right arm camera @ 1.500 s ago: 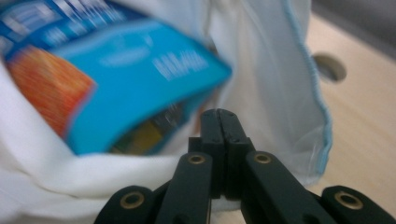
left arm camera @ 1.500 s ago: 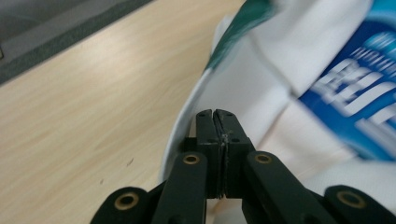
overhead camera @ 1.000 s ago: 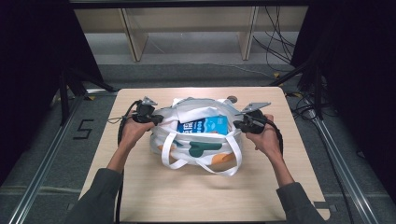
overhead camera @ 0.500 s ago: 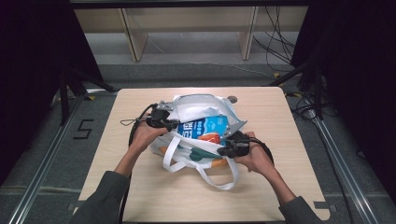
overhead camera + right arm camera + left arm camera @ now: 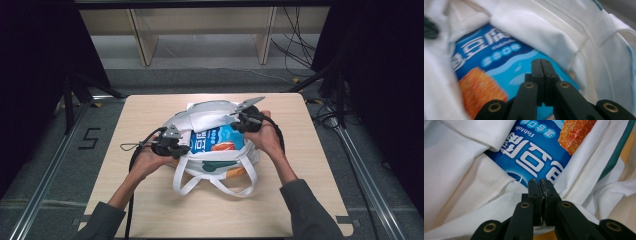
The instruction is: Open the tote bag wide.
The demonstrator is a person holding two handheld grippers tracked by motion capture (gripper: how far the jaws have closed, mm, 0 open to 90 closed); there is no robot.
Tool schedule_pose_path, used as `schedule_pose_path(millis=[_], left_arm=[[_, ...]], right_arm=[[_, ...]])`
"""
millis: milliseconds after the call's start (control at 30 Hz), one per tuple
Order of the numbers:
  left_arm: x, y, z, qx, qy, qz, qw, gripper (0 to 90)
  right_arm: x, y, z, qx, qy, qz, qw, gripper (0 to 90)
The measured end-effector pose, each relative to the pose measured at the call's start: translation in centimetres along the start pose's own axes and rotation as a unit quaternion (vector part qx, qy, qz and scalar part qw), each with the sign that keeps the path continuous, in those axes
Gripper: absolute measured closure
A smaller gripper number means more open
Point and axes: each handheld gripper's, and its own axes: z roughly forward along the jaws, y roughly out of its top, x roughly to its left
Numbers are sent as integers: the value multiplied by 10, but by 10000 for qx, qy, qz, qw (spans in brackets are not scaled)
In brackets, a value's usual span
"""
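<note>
A light wooden table (image 5: 150,200) is standing on a grey floor, with dark curtains hanging at both sides and pale wooden shelf legs showing behind it. The left gripper (image 5: 176,148) is sitting at the left edge of a white tote bag (image 5: 210,114), its jaws pressed fully together; in the left gripper view (image 5: 540,185) a thin fold of the bag's white cloth is lying pinched between them. The right gripper (image 5: 239,123) is resting at the bag's upper right rim with its jaws also closed tight; in the right gripper view (image 5: 541,65) they are hovering over the packet, and whether any cloth is caught in them cannot be told. Between the two grippers a blue snack packet (image 5: 216,140) printed with an orange square is lying inside the open bag. The bag is lying in the middle of the table, its white handles (image 5: 215,185) looping toward the person, whose grey sleeves (image 5: 305,210) are coming in from the near edge.
</note>
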Motion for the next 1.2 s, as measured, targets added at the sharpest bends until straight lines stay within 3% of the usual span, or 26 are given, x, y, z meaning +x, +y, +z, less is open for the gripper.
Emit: schedule_pose_path(millis=[67, 100, 133, 167, 233, 267, 300, 367, 433, 500, 533, 600, 633, 667, 767, 1033, 1067, 1167, 1200], left_arm=[[-2, -3, 1, -2, -15, -48, 10000, 872], [-3, -4, 1, 13, -71, 33, 10000, 876], [-5, -8, 2, 74, -152, 67, 9998, 880], [-5, -8, 2, 74, -152, 67, 9998, 882], [-8, -13, 4, 151, -199, 81, 9997, 889], [-8, -15, 4, 141, -206, 123, 9996, 892], [-9, -16, 4, 137, -215, 62, 9997, 892], [-9, -18, 3, 74, -245, 20, 9997, 892], [-8, -17, 1, 37, -208, 87, 9997, 887], [-7, -16, -1, -83, -186, -77, 9998, 879], [-4, -14, -3, -154, -188, -11, 9997, 864], [-3, -13, -5, -267, -79, -169, 9995, 839], [-1, -11, -7, -323, -82, -103, 9994, 819], [-3, -10, -8, -385, -24, -207, 9990, 819], [-8, -5, -15, -572, -75, -270, 9980, 778], [-13, -2, -24, -812, -219, -428, 9955, 752], [-12, -2, -25, -762, -234, -295, 9964, 744], [-14, -3, -27, -863, -187, -457, 9950, 723], [-12, -4, -29, -825, -194, -359, 9958, 705]], right_arm=[[-4, 4, 9, 121, -32, -9, 9999, 900], [-8, 7, 18, 200, -120, -61, 9997, 900], [-14, 10, 36, 400, -393, 170, 9983, 900], [-17, 10, 43, 335, -477, 159, 9982, 900], [-22, 11, 48, 416, -513, 146, 9977, 900], [-29, 10, 58, 566, -634, 290, 9960, 900], [-29, 10, 58, 566, -634, 290, 9960, 900], [-30, 10, 68, 779, -758, 486, 9929, 900], [-30, 11, 68, 792, -794, 423, 9928, 900], [-27, 15, 60, 721, -755, 344, 9939, 900], [-26, 16, 53, 642, -716, 334, 9948, 900], [-23, 18, 38, 404, -532, 366, 9971, 900], [-19, 16, 23, 67, -449, 349, 9984, 900], [-19, 16, 23, 67, -449, 349, 9984, 900], [-16, 7, -2, -46, -266, 339, 9991, 900], [-13, -13, -20, -343, -186, 367, 9986, 900], [-12, -15, -22, -365, -193, 385, 9984, 898], [-7, -22, -27, -423, -142, 317, 9985, 889], [-3, -26, -33, -467, -109, 294, 9984, 882]])
